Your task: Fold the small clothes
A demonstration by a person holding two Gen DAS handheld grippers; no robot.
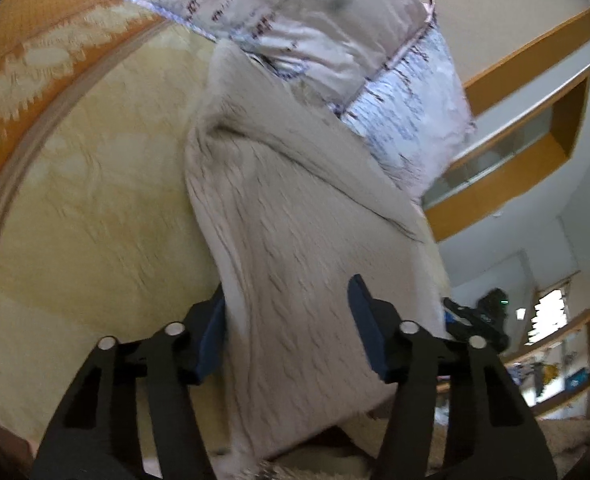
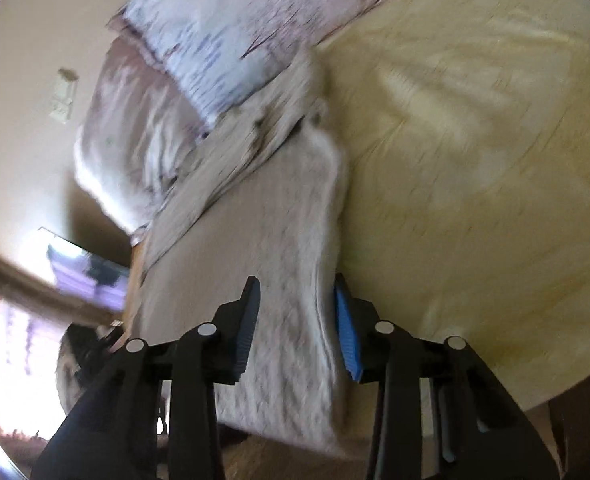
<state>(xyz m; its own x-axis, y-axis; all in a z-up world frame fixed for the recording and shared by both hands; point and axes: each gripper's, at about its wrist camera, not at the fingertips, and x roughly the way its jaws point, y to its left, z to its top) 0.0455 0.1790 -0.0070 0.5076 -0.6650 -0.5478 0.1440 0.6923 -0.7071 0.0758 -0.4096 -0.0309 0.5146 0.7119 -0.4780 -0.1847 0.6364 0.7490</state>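
One beige knitted garment (image 1: 295, 248) lies on the bed, stretched lengthwise ahead of both your grippers, its far end tucked against a pale patterned pillow (image 1: 315, 20). Your left gripper (image 1: 291, 328) has the near part of the knit between its jaws; they stand about half open, the left blue pad at the cloth's edge and the right pad resting on top of it, and you cannot tell from the blur whether they press. Your right gripper (image 2: 295, 328) straddles the garment's folded right edge (image 2: 323, 240), jaws partly open with the knit filling the gap; a firm pinch cannot be told here either. Under the garment spreads a cream quilted bedspread (image 1: 95, 200) with an orange patterned border (image 1: 35, 52). Beyond the pillow are a wall and a wooden shelf recess (image 1: 535, 128)
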